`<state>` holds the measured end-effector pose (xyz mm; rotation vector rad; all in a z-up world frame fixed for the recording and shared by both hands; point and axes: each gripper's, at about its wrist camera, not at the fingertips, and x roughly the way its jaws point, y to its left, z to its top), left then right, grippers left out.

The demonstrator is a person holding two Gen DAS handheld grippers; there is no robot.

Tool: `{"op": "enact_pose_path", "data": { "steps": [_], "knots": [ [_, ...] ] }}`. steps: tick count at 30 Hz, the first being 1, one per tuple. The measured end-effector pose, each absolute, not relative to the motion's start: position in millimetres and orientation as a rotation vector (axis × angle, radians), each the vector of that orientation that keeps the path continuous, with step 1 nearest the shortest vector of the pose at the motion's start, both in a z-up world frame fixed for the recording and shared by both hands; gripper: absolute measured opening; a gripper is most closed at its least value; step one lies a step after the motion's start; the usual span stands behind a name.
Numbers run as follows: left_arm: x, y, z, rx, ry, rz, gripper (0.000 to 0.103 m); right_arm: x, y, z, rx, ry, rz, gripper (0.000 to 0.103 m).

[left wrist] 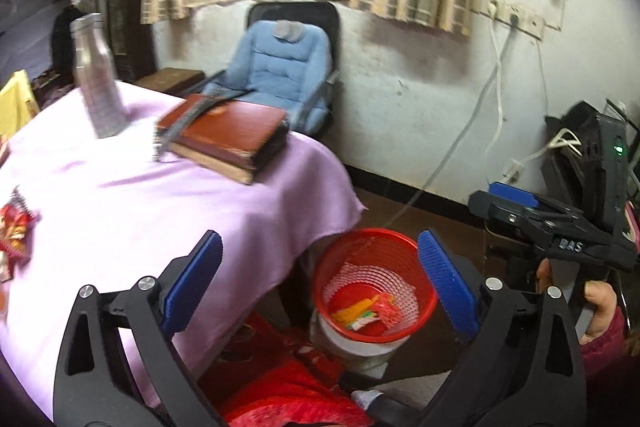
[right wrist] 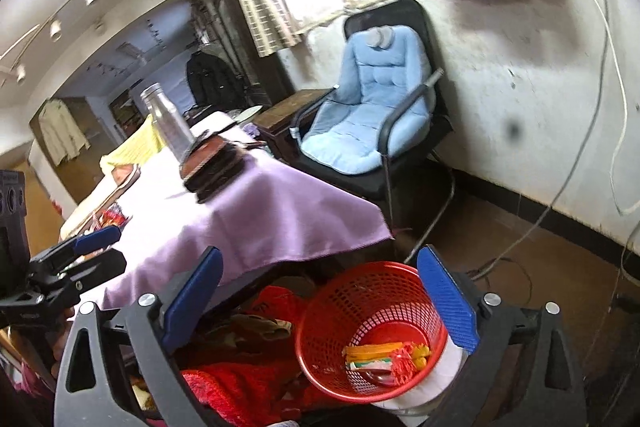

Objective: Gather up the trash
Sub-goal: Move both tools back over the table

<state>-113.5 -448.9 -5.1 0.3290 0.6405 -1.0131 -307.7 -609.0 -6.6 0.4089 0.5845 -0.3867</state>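
Note:
A red mesh bin (left wrist: 374,287) stands on the floor beside the table; it also shows in the right wrist view (right wrist: 370,331). Yellow and red wrappers (left wrist: 370,311) lie in it, also seen in the right wrist view (right wrist: 386,357). A red snack wrapper (left wrist: 16,231) lies on the pink cloth at the left edge, also in the right wrist view (right wrist: 112,217). My left gripper (left wrist: 320,279) is open and empty above the table corner and bin. My right gripper (right wrist: 320,291) is open and empty above the bin. The right gripper (left wrist: 516,205) shows at right in the left wrist view.
The pink-clothed table (left wrist: 140,195) bears stacked brown books (left wrist: 228,135) and a steel bottle (left wrist: 98,75). A blue-cushioned chair (left wrist: 280,67) stands by the wall. Cables (left wrist: 496,99) hang from wall sockets. A red cloth (left wrist: 288,395) lies under the table.

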Motion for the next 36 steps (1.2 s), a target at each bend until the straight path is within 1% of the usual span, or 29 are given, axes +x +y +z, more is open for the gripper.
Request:
{"op": "enact_pose_path", "data": {
  "steps": [7,22,36],
  "knots": [
    [-100,-399,8,0.267,0.588,-0.872,0.096,-287,-568,16,0.289,0.572,-0.342,0.097],
    [-70,-277,21,0.128,0.513,-0.607,0.096,-223,-470,42,0.152,0.603,-0.156,0.097],
    [-36,-183,1,0.003,0.567,-0.430,0.096,-155,-374,37,0.027,0.682,0.018,0.097]
  ]
}}
